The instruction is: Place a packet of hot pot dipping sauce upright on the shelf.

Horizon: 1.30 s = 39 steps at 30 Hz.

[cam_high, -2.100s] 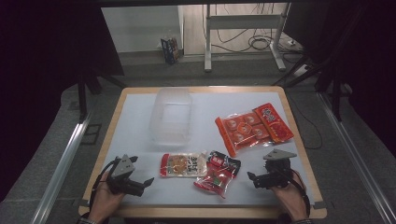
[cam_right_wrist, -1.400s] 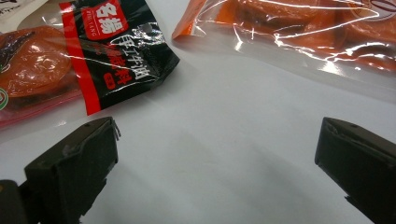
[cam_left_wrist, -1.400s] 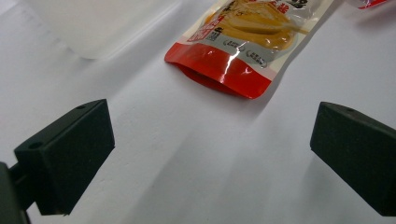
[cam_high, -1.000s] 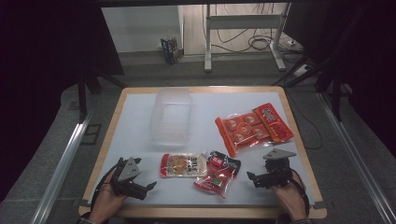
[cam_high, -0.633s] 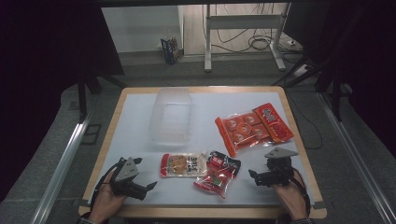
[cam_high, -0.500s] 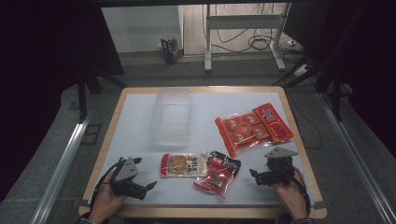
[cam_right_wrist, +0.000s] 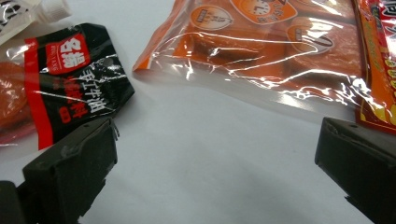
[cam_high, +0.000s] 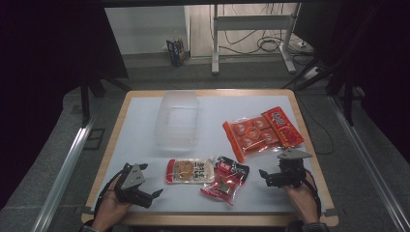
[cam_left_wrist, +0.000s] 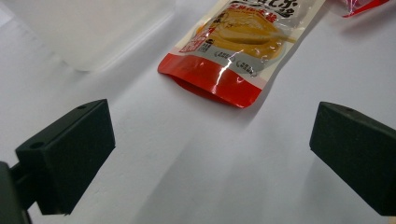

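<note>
A clear plastic box stands mid-table. An orange bag of round snacks lies at the right. A red-and-white pouch and a red-and-black packet lie near the front. My left gripper rests open at the front left, aimed at the pouch's red end, a short way off. My right gripper stands open at the front right, with bare table between its jaws, the black packet by one jaw and the orange bag by the other.
The white table top has a wooden rim. A metal rail runs along the left side. Beyond the far edge stand a small box on the floor, metal stand legs and cables.
My left gripper has shifted slightly nearer the front edge. My right gripper has barely moved. The packets and box lie where they were.
</note>
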Each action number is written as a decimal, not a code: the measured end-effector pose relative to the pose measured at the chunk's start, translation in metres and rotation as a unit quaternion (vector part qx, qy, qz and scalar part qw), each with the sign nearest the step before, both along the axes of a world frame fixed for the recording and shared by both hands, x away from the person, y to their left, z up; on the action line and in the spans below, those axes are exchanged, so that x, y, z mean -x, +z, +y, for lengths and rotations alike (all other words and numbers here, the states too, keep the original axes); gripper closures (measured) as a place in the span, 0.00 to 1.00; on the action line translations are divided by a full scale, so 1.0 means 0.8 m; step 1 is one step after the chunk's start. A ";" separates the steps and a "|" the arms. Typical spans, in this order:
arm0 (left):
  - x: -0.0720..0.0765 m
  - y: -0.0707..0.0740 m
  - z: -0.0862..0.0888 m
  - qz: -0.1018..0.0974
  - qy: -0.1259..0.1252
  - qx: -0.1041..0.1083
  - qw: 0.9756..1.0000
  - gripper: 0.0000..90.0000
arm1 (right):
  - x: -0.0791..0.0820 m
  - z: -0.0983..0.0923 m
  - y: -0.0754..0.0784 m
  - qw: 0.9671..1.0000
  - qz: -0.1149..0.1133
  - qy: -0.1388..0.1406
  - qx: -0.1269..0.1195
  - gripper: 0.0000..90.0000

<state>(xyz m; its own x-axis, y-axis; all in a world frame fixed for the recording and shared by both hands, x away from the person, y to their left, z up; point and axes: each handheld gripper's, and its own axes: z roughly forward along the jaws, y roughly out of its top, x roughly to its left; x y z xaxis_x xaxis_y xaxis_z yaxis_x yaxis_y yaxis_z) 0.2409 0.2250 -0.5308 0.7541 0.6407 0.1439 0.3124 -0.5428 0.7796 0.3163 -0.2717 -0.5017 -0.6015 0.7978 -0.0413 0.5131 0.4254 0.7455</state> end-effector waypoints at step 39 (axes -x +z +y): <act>-0.003 -0.005 -0.004 0.022 0.010 -0.028 0.999 0.00 | -0.061 -0.073 -0.008 0.993 0.058 -0.099 0.012 0.01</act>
